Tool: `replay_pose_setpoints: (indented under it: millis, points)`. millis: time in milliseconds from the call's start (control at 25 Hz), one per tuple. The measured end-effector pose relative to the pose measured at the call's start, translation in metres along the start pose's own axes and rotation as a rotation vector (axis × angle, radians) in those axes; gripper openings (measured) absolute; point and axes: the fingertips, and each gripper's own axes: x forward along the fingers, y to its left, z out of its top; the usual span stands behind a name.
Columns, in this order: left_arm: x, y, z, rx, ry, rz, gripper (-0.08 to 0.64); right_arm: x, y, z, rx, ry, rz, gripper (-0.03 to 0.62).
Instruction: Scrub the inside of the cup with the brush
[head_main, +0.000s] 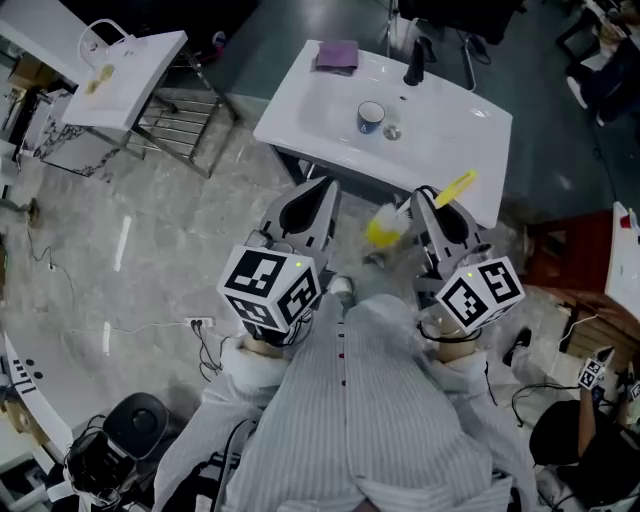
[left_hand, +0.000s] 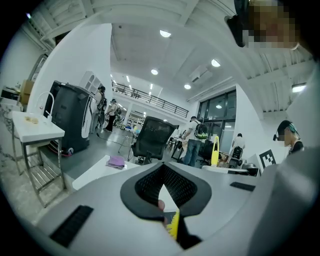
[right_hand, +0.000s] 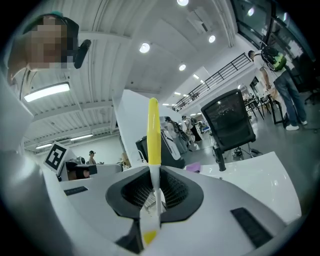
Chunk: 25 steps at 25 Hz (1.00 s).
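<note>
Glossy white sink (head_main: 300, 110), yellow plastic brush (head_main: 455, 187)

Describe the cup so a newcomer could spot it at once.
Find the white washbasin ahead of the person. In its bowl, near the black tap, stands the cup, left of the metal drain. It alone is round, open-topped and blue-sided; the purple cloth lies flat at the far corner.

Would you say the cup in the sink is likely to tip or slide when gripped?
The cup stands upright and looks short with a wide mouth, so it probably resists tipping. It sits on the smooth white sink, so it may slide if nudged sideways.
</note>
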Motion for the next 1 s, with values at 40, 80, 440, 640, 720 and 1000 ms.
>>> replay_pose_setpoints:
  millis: [40,80,440,640,720,1000]
  points:
    - [0.003,0.005,-0.001,-0.004,0.004,0.0,0.008,0.005,-0.003,-0.001,0.003,0.001,-0.005,0.06]
    - [0.007,0.01,-0.002,-0.007,0.009,0.0,0.008,0.01,-0.006,-0.001,0.006,0.002,-0.008,0.06]
    - [0.086,0.05,0.01,-0.007,0.016,0.006,0.008,0.075,-0.068,0.016,0.02,0.004,-0.013,0.06]
    - [0.146,0.07,0.034,-0.027,0.018,0.008,0.008,0.12,-0.111,0.043,0.019,0.029,-0.007,0.06]
    - [0.168,0.076,0.045,-0.029,0.019,0.012,0.008,0.136,-0.127,0.055,0.018,0.036,-0.007,0.06]
    - [0.234,0.092,0.067,-0.019,0.014,0.026,0.008,0.178,-0.178,0.088,0.014,0.035,0.005,0.06]
